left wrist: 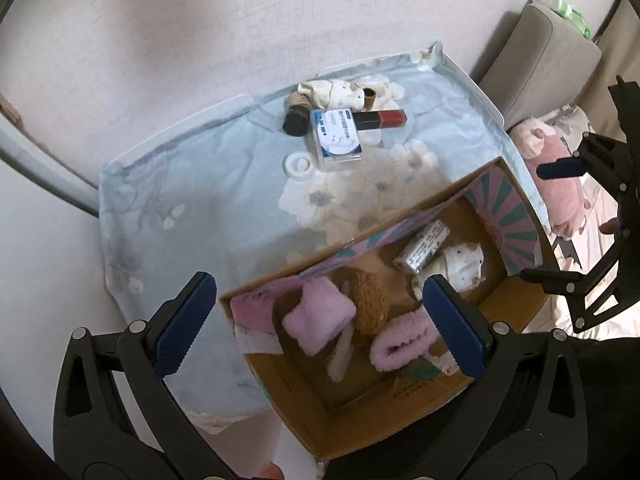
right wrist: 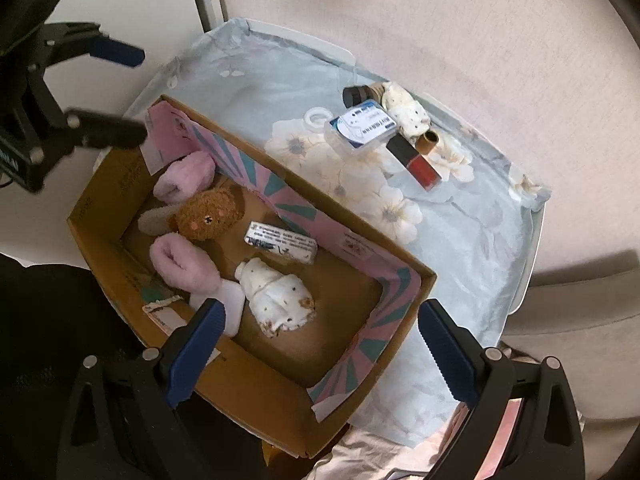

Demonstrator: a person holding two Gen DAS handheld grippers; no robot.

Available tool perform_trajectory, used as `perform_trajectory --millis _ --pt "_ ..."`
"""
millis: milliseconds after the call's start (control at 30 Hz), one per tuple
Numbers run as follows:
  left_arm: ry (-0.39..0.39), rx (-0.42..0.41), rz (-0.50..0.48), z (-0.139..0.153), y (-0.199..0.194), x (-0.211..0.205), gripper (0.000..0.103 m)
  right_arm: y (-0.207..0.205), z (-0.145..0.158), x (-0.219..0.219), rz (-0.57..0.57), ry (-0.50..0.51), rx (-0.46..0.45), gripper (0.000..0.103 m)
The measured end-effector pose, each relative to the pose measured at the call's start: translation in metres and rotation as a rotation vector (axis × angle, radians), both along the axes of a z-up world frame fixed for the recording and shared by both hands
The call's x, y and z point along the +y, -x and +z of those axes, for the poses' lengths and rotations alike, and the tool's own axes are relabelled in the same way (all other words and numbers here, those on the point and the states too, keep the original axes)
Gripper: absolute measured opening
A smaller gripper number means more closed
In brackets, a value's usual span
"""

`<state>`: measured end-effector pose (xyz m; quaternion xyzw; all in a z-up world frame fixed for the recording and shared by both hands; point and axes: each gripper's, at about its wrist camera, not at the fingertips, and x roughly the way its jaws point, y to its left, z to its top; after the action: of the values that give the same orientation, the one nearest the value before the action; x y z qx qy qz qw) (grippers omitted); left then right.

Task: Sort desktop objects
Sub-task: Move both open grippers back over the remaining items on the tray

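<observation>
An open cardboard box [left wrist: 304, 400] [right wrist: 260, 384] with pink and teal flaps stands on the floral blue cloth. Inside lie pink fluffy pieces [left wrist: 320, 318] [right wrist: 180, 264], a brown plush [left wrist: 370, 300] [right wrist: 208, 216], a silver printed pack [left wrist: 422, 246] [right wrist: 282, 242] and a rolled dotted cloth [left wrist: 464, 264] [right wrist: 278, 294]. My left gripper [left wrist: 320, 280] [right wrist: 132, 94] hovers open over the box's left part. My right gripper [right wrist: 322, 306] [left wrist: 552, 224] hangs open over its right end. Both hold nothing.
At the table's far side lie a clear case with a blue label [left wrist: 338, 138] [right wrist: 362, 128], a red and black tube [left wrist: 380, 119] [right wrist: 416, 160], a black-capped bottle [left wrist: 296, 118], a dotted cloth [right wrist: 404, 110] and a white ring [left wrist: 298, 166]. A grey sofa [left wrist: 540, 60] and pink plush [left wrist: 560, 200] are right.
</observation>
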<state>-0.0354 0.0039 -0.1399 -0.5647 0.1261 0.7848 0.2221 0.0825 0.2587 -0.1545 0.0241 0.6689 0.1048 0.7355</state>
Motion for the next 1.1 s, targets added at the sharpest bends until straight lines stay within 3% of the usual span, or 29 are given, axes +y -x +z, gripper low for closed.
perform_trajectory --millis 467,733,900,1033,1100 --pt "0.059 0.001 -0.095 -0.020 0.042 0.003 0.103 -0.021 -0.006 -0.052 -0.095 -0.027 -0.021 0.096" --pt "-0.029 -0.042 -0.115 -0.033 0.100 0.032 0.103 -0.064 -0.035 -0.081 -0.134 -0.014 -0.061 0.096" --pt "-0.048 -0.129 -0.090 -0.063 0.134 0.072 0.103 -0.085 -0.062 -0.100 -0.130 -0.025 -0.074 0.096" --pt "-0.013 -0.168 -0.059 -0.094 0.150 0.097 0.103 -0.095 -0.087 -0.112 -0.101 -0.010 -0.105 0.096" --pt "0.003 -0.185 -0.042 -0.108 0.155 0.105 0.102 -0.099 -0.098 -0.116 -0.080 -0.025 -0.124 0.090"
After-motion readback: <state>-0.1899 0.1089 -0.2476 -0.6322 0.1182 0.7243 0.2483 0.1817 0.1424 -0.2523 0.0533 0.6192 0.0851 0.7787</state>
